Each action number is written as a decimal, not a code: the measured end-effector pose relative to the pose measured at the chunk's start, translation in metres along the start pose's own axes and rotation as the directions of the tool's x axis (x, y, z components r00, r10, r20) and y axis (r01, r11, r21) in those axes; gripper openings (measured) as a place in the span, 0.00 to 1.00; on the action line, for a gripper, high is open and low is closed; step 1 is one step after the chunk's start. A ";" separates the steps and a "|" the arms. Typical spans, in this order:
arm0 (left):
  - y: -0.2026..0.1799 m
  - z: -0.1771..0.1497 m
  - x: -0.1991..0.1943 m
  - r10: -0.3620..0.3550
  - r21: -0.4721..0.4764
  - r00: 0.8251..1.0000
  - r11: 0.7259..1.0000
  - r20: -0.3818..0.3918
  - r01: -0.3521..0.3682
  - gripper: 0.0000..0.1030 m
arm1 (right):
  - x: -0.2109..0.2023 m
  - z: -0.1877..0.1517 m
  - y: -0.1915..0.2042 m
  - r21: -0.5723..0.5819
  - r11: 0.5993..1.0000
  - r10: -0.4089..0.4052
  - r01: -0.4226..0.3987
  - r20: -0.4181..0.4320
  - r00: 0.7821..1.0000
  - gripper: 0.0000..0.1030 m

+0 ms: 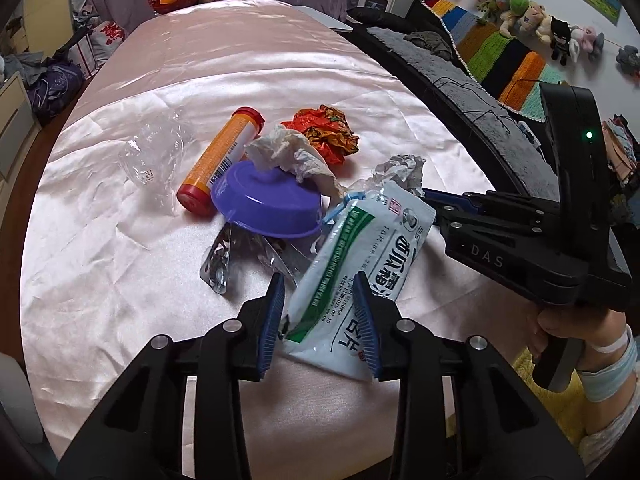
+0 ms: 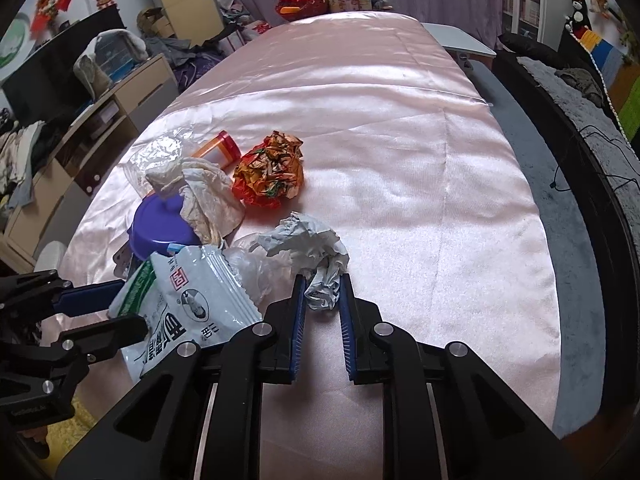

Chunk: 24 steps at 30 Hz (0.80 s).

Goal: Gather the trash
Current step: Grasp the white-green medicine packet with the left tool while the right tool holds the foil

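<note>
- Only the left wrist view shows the silver blister pack (image 1: 218, 268) lying just in front of the purple bowl (image 1: 266, 206), the full length of the orange tube (image 1: 224, 158) with red caps at both ends, and the person's right hand (image 1: 560, 330) on the handle of the other tool
- Only the right wrist view shows the thin clear plastic (image 2: 250, 266) between the crumpled grey paper (image 2: 316, 254) and the white sachet (image 2: 192, 304)
- The purple bowl sits upside down on the pink-covered surface (image 1: 120, 280), so nothing is inside it; a crumpled white tissue (image 1: 292, 156) rests on top of it and spills over its right side
- Behind the bowl lies a red and orange wrapper ball (image 1: 324, 134); to the bowl's left lies a clear plastic bag (image 1: 158, 148)
- The left hand-held gripper (image 1: 322, 324) has its blue pads on either side of the white sachet, right of the bowl, and appears to be clamped on it, though the sachet's lower edge hides the contact on one side
- The right hand-held gripper (image 2: 323, 320) has its fingers partly apart around the lower tail of the grey paper, right of the bowl; the paper touches the left pad, with a small gap at the right one
</note>
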<state>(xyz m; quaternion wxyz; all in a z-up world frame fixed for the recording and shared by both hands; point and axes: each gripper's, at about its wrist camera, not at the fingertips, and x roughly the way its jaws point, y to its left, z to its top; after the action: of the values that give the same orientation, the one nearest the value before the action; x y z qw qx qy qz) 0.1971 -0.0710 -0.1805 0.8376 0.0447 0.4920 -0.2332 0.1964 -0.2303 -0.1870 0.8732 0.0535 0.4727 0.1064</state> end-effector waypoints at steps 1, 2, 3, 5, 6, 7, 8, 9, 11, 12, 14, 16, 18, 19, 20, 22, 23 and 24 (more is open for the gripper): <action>-0.002 -0.002 0.000 0.005 0.004 1.000 1.000 -0.004 -0.005 0.33 | -0.001 -0.001 0.003 -0.006 1.000 0.004 -0.004 -0.002 1.000 0.17; -0.004 -0.005 0.000 0.007 0.010 1.000 1.000 -0.007 -0.007 0.33 | -0.001 -0.003 0.005 -0.011 1.000 0.006 -0.006 -0.003 1.000 0.17; -0.006 -0.007 -0.001 0.004 0.014 1.000 1.000 -0.009 -0.004 0.33 | -0.001 -0.005 0.007 -0.015 1.000 0.006 -0.006 -0.004 1.000 0.17; -0.009 -0.012 -0.003 -0.008 0.021 1.000 1.000 -0.013 0.008 0.33 | -0.002 -0.007 0.010 -0.020 1.000 0.003 -0.003 -0.002 1.000 0.17; -0.011 -0.015 -0.004 -0.013 0.023 1.000 1.000 -0.014 0.013 0.32 | -0.002 -0.007 0.010 -0.021 1.000 0.002 -0.002 -0.002 1.000 0.17; -0.012 -0.018 -0.004 -0.016 0.027 1.000 1.000 -0.015 0.016 0.32 | -0.003 -0.008 0.011 -0.021 1.000 0.001 -0.001 -0.002 1.000 0.16; -0.013 -0.020 -0.005 -0.021 0.029 1.000 0.999 -0.018 0.021 0.32 | -0.003 -0.009 0.012 -0.023 1.000 0.000 -0.001 -0.003 1.000 0.16; -0.013 -0.022 -0.005 -0.026 0.027 0.999 0.999 -0.022 0.027 0.31 | -0.004 -0.010 0.013 -0.025 1.000 -0.001 0.001 -0.004 1.000 0.16; -0.013 -0.028 -0.004 -0.035 0.016 0.999 0.999 -0.030 0.035 0.28 | -0.005 -0.012 0.015 -0.035 0.999 -0.007 0.007 -0.004 1.000 0.16; -0.014 -0.031 -0.003 -0.033 0.013 0.999 0.999 -0.032 0.033 0.27 | -0.006 -0.014 0.016 -0.040 0.999 -0.010 0.009 -0.004 1.000 0.15; -0.018 -0.036 -0.003 -0.027 0.013 0.999 1.000 -0.031 0.027 0.20 | -0.008 -0.018 0.019 -0.052 0.999 -0.017 0.017 -0.002 1.000 0.15; -0.019 -0.038 -0.005 -0.019 0.009 0.999 1.000 -0.028 0.019 0.10 | -0.010 -0.023 0.020 -0.057 0.998 -0.018 0.018 -0.002 1.000 0.15; -0.021 -0.042 -0.007 -0.011 0.015 1.000 1.000 -0.023 0.011 0.08 | -0.014 -0.028 0.021 -0.050 0.999 -0.014 0.014 -0.004 1.000 0.14; -0.022 -0.043 -0.008 -0.005 0.017 1.000 1.000 -0.020 0.005 0.06 | -0.017 -0.030 0.020 -0.048 0.999 -0.016 0.016 -0.005 1.000 0.14; -0.023 -0.045 -0.010 0.000 0.016 1.000 1.000 -0.013 0.000 0.05 | -0.019 -0.033 0.019 -0.046 0.999 -0.019 0.019 -0.004 1.000 0.14; -0.022 -0.047 -0.016 0.005 -0.001 1.000 1.000 0.004 -0.005 0.02 | -0.025 -0.038 0.018 -0.041 0.999 -0.024 0.024 -0.001 1.000 0.14; -0.021 -0.049 -0.021 0.009 -0.010 1.000 1.000 0.014 -0.009 0.02 | -0.028 -0.040 0.016 -0.039 0.999 -0.027 0.027 0.003 1.000 0.13; -0.021 -0.051 -0.025 0.014 -0.015 1.000 1.000 0.024 -0.013 0.01 | -0.033 -0.041 0.016 -0.038 0.999 -0.031 0.032 0.009 0.999 0.13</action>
<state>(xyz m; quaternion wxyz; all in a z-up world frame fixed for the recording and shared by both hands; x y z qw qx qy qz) 0.1368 -0.0650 -0.1821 0.8452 0.0391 0.4834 -0.2244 0.1423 -0.2232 -0.1801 0.8775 0.0298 0.4677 0.1014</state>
